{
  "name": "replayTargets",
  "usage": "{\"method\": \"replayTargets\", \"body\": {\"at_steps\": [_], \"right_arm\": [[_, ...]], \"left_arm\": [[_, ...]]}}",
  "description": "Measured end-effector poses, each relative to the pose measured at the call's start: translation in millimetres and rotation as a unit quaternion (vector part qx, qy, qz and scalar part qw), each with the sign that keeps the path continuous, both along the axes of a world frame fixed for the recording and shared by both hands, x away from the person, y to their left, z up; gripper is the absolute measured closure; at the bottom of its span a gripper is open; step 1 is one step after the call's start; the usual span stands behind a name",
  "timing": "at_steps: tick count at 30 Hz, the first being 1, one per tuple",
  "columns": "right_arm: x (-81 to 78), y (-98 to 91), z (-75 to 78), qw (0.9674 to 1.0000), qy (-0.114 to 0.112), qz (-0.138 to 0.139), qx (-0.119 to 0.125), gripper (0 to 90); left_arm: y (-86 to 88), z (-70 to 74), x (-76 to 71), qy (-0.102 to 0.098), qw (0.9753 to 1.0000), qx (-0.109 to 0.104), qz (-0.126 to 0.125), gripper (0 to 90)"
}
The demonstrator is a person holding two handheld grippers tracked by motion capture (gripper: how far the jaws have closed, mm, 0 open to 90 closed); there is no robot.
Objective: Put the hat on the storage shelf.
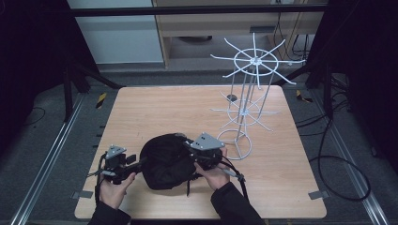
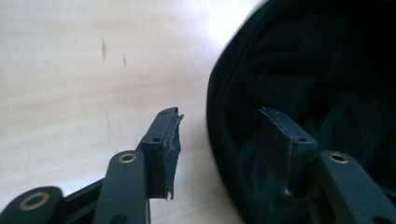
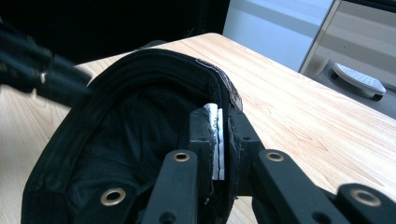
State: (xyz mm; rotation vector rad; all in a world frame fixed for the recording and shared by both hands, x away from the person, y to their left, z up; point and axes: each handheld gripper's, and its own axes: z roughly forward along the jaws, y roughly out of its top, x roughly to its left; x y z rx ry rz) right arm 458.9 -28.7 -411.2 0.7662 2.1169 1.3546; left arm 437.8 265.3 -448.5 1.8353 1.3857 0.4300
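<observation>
— What do you have on the counter (image 1: 281, 187) now, starting from the big things?

— The biggest is the white wire rack (image 1: 246, 101), standing upright at the far right side, well apart from my work. Then comes the black bag (image 1: 164, 161), lying near my edge of the counter, between my two hands. It is soft fabric, slumped and without a fixed shape, with its mouth open toward the right gripper.

— How do you think it handles?

— I judge it light and limp. It folds where I lift it, so one grip alone lets the rest hang down. The fabric seems not slippery, and I see nothing fragile. The rim (image 3: 154, 58) is thicker, with a stitched band, so I believe this is the best place to take hold.

— And the grippers?

— The right gripper (image 3: 219, 140) is clenched on the rim of the bag at the side nearer the rack; I see the fabric edge pressed between its white pads (image 3: 215, 144). The left gripper (image 2: 224, 140) is released. One finger (image 2: 166, 144) is over the bare wood and the other (image 2: 282, 149) lies against the dark fabric, so the bag's edge stands between them but is not pinched yet.

— What does the next move call for?

— I think the left gripper must close on the opposite rim, so both together can hold the mouth open.
</observation>
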Motion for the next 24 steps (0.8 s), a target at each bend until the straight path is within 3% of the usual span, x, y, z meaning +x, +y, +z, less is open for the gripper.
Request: {"method": "replayTargets", "body": {"at_steps": [7,10,15,20,24], "right_arm": [[-2.0,4.0,6.3,0.9999,-0.011,0.005,0.001,82.4],[-2.0,5.4,12.2,0.9998,-0.018,0.008,0.003,82.5],[-2.3,8.9,24.8,0.9991,-0.039,0.016,0.006,82.5],[-4.5,15.2,35.7,0.9975,-0.060,0.036,0.007,82.5],[-8.5,22.4,36.8,0.9961,-0.064,0.061,0.002,82.5]], "left_arm": [[-8.1,-16.5,11.1,0.031,0.9993,0.015,-0.014,63.8],[-8.7,-19.3,16.6,0.036,0.9992,0.003,-0.016,73.9],[-9.0,-17.3,27.7,0.012,0.9998,-0.017,0.003,80.8],[-10.9,-16.3,41.9,-0.013,0.9989,-0.039,0.025,82.0],[-13.1,-20.7,55.1,-0.015,0.9979,-0.053,0.035,82.0]]}}
